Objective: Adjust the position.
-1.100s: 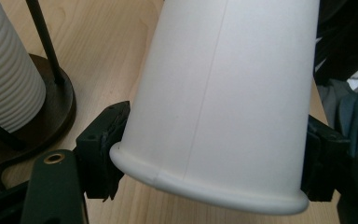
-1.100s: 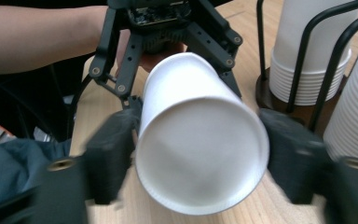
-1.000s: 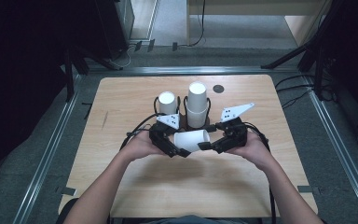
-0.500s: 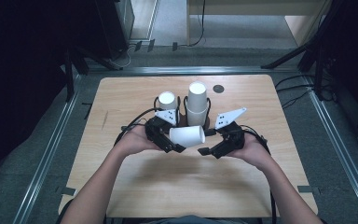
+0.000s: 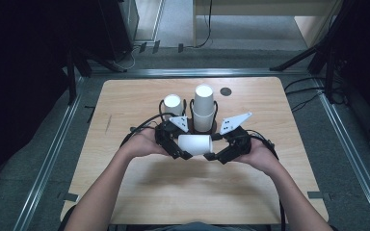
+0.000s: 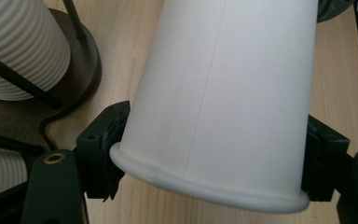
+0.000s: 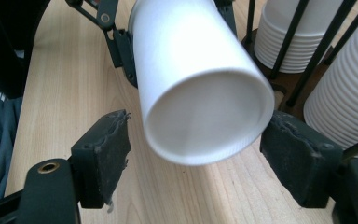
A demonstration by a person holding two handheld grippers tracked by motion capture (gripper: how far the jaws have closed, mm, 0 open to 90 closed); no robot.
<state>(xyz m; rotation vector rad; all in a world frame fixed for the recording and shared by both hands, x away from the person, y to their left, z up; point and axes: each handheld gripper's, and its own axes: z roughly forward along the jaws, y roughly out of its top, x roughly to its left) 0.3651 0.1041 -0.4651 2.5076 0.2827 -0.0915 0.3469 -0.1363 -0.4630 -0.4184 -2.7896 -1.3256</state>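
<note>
While both hands hover above the near middle of the pale wooden table point(image 5: 125, 96), a plain white paper cup point(image 5: 195, 144) lies on its side in the air between the two tools, rim end toward nine o'clock and closed bottom toward three o'clock in the high view. The left gripper point(image 5: 179, 150) is clenched on that cup near its rolled rim; in the left gripper view the cup point(image 6: 223, 98) sits wedged with a black pad point(image 6: 103, 149) pressed against each flank. The right gripper point(image 5: 213, 156) is released: in the right gripper view its two pads point(image 7: 103, 156) stand to either side of the cup's bottom point(image 7: 205, 114), the left one with a gap, while the right one comes close to the wall, and contact there I cannot tell. At twelve o'clock from the held cup stands a dark wire cup holder on a round base point(image 5: 191, 108), with a short stack of ribbed white cups point(image 5: 172, 105) at its left and a taller stack of white cups point(image 5: 204, 108) at its right. A small dark disc point(image 5: 226, 91) lies on the table at about one o'clock from the taller stack.
</note>
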